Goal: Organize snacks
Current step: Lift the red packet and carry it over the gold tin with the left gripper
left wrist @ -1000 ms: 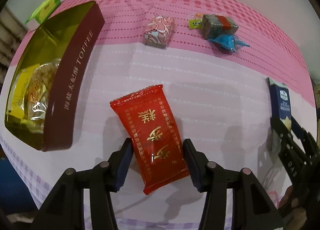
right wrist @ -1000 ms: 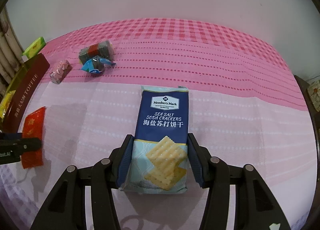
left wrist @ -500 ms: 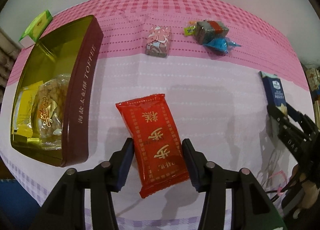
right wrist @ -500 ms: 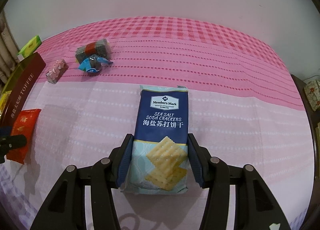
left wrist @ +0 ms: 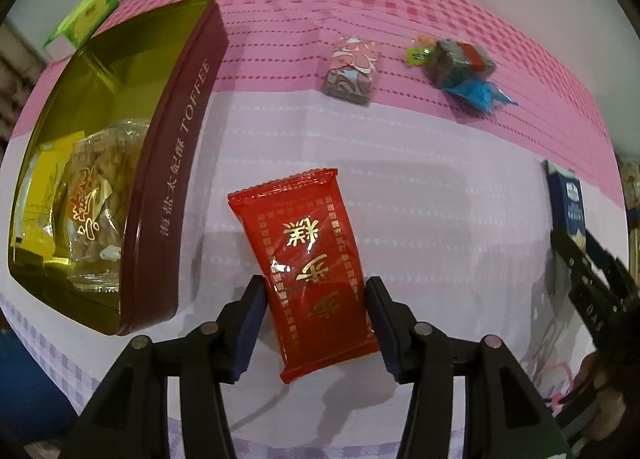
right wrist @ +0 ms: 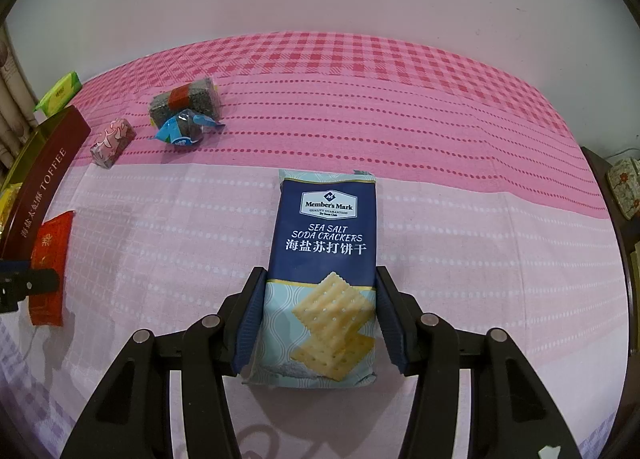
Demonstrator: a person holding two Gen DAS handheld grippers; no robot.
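My left gripper [left wrist: 316,291] is shut on a red snack packet [left wrist: 308,263] with gold characters and holds it above the pink cloth, right of an open maroon toffee tin [left wrist: 160,195]. The tin holds a yellow packet and a clear-wrapped cake. My right gripper [right wrist: 320,291] is shut on a blue sea salt soda crackers pack [right wrist: 324,267], held over the cloth. The red packet [right wrist: 50,263] and the tin [right wrist: 44,187] also show at the left edge of the right wrist view.
A pink patterned candy box [left wrist: 352,69], a dark wrapped bar with a red band [left wrist: 460,59] and a blue wrapped sweet [left wrist: 478,95] lie at the back of the table. A green packet [left wrist: 86,15] lies behind the tin. A wall stands behind the table.
My left gripper has lifted the red packet and shifted it toward the tin, which now looks larger. The right gripper keeps the cracker pack, raised slightly.
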